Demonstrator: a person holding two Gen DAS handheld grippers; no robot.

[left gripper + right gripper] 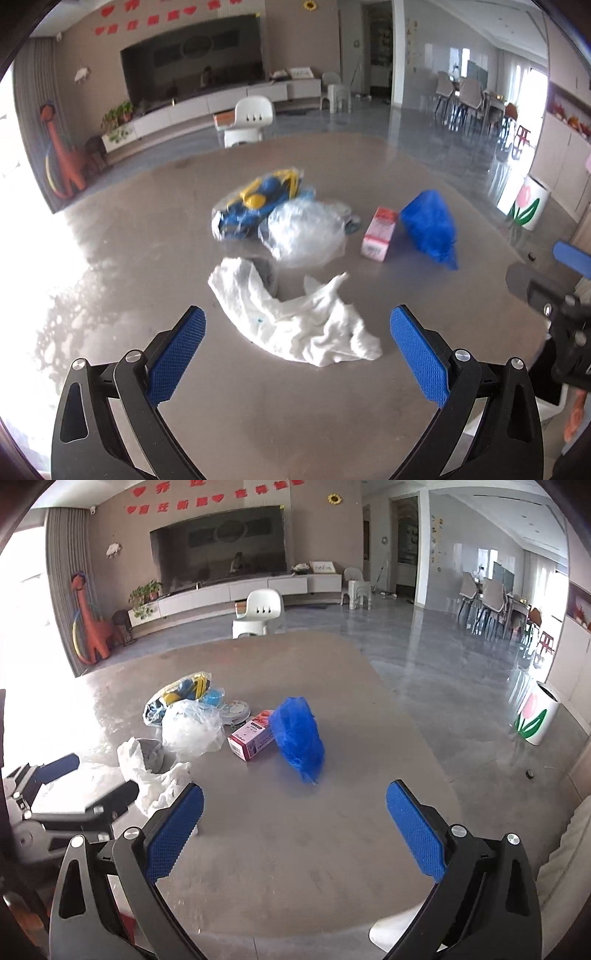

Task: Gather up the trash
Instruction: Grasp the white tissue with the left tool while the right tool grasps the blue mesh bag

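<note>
White crumpled tissue (295, 321) lies on the desk (295, 406) directly ahead of the left gripper (297, 354), centred between its jaws but not yet between the pads. Left jaws: fully spread, holding nothing. Right gripper (295, 834): jaws likewise fully spread and empty, hovering over bare desk.

Remaining trash, beyond the left jaws:
- clear bag (304, 232), just past the tissue;
- blue-and-yellow packet (255, 203), farther out and to the left, touching the clear bag;
- pink carton (380, 234), ahead and to the right;
- blue bag (430, 225), just right of the carton.

From the right wrist view, the blue bag (299, 734) sits straight ahead of the right jaws, with the carton (251, 738) just left of it. No bin on the desk is visible.

Handling, as judged:
- Tissue: very light, soft, compresses fully. Grip the thickest bunched fold near its middle; a loose edge may tear or slip out.
- Clear bag and blue bag: light, slippery film. Pinch a gathered ridge, not a flat face.
- Carton: stiff, probably light. Close the pads across its two long faces; a corner hold could let it rotate.

Risk: light items may slide along the smooth desk when touched by one pad first. Centre the jaws before closing.
</note>
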